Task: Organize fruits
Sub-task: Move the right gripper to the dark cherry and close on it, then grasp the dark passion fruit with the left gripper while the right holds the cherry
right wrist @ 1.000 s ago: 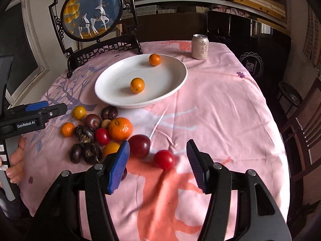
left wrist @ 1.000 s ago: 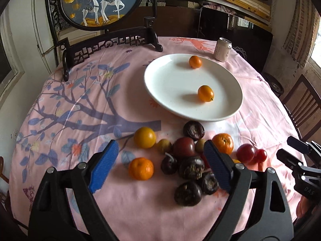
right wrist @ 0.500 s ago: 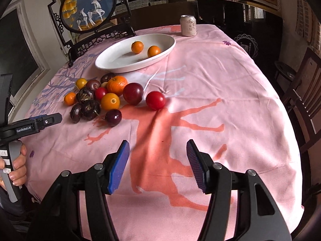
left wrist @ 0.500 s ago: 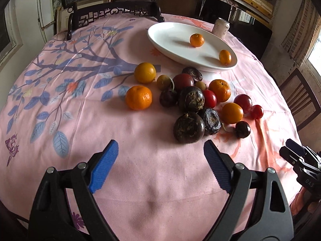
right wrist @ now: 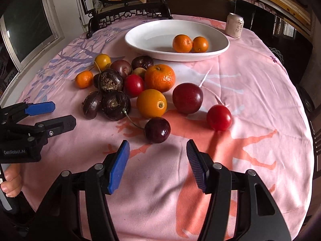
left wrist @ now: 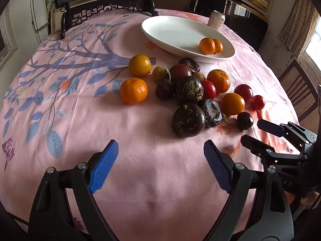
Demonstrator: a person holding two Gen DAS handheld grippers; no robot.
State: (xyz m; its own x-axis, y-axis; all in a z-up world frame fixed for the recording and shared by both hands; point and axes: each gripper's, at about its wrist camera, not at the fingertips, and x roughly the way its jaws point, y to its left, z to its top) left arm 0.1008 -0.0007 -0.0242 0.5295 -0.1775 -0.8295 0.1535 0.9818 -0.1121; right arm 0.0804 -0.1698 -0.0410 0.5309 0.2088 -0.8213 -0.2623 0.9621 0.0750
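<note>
**Both grippers hovering empty, fruit pile on the cloth**

Right gripper (right wrist: 157, 160) has its blue pads apart with nothing between them, sitting just short of a dark cherry (right wrist: 157, 130) with a long stem. Left gripper (left wrist: 160, 165) is spread wide too, also empty, over bare pink tablecloth (left wrist: 140, 180) in front of a big dark round fruit (left wrist: 188, 119).

Past those, the loose fruit is bunched together: a red plum (right wrist: 187, 98), a small red fruit (right wrist: 219, 117) off to the right, an orange (right wrist: 151, 103), a mandarin (right wrist: 159, 78), plus more dark ones.

Further back, the white plate (right wrist: 144, 38) holds 2 small oranges (right wrist: 182, 43) touching each other. A drink can (right wrist: 235, 25) stands behind the plate.
</note>
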